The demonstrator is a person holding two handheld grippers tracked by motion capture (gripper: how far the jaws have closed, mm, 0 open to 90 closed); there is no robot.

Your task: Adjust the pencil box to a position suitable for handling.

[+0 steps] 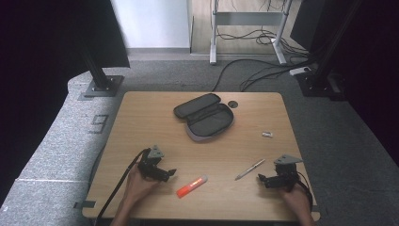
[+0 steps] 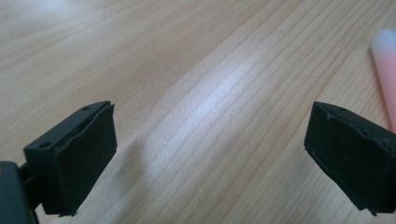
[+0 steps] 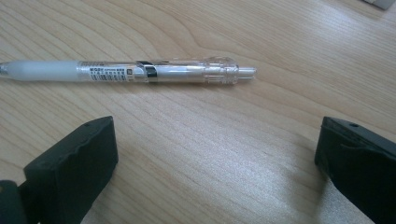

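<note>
A dark grey pencil case (image 1: pixel 204 115) lies unzipped and spread open at the table's far middle. An orange highlighter (image 1: pixel 191 186) with a pale cap rests near the front edge; its cap end (image 2: pixel 386 70) shows at the right of the left gripper view. My left gripper (image 1: pixel 168 173) is open just left of it, jaws wide over bare wood (image 2: pixel 210 116). A clear pen (image 1: pixel 250 169) lies slanted at the front right. In the right gripper view the pen (image 3: pixel 154 72) lies across, just beyond the open jaws. My right gripper (image 1: pixel 261 179) sits beside the pen's tip end.
A small white eraser (image 1: pixel 267 134) lies toward the right edge. A round cable hole (image 1: pixel 233 104) sits beside the case. Black stand feet (image 1: pixel 101 87) and loose cables (image 1: pixel 263 70) are on the floor beyond the table.
</note>
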